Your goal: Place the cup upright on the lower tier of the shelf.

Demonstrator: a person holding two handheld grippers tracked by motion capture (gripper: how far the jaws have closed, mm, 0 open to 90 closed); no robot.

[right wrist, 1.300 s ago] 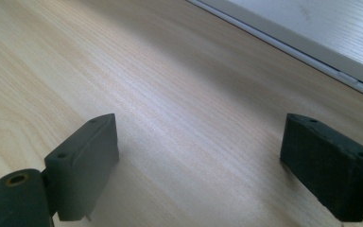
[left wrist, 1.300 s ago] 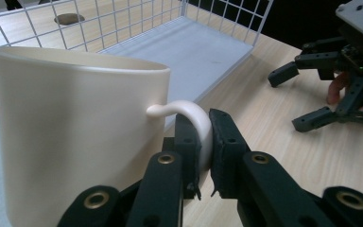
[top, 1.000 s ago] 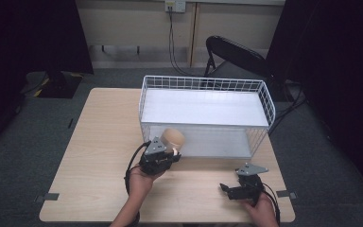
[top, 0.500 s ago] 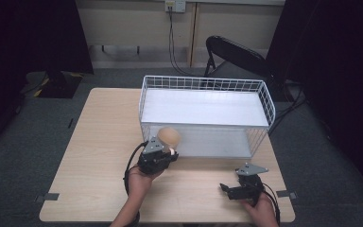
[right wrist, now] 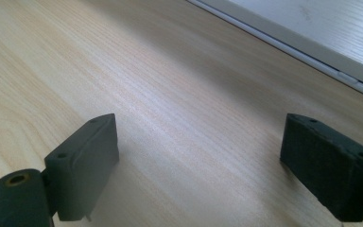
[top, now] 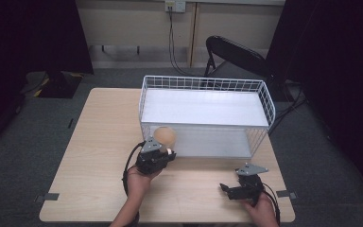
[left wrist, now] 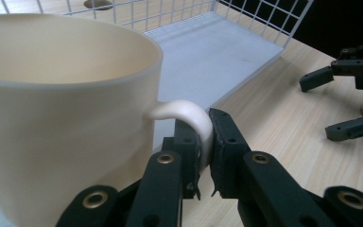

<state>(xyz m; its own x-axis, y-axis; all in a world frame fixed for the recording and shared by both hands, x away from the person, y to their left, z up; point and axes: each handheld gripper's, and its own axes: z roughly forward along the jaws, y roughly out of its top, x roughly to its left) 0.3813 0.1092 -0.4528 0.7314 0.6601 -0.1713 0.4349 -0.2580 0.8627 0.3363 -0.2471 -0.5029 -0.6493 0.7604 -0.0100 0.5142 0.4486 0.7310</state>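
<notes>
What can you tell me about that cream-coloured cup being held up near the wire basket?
The cup is a plain cream mug with a smooth, matte, ceramic-looking wall, an open mouth and one curved handle. The left gripper holds it by that handle alone, jaws shut on either side of the loop. Nothing shows in the part of its inside that is in view. It sits roughly upright at the near left corner of the white wire basket.

Grey floor (top: 28, 137), black folding chair (top: 236, 52)

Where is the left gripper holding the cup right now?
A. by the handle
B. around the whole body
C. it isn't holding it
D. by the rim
A: in the left gripper view, the left gripper has its jaws pinched on the curved handle of the cream cup.
</notes>
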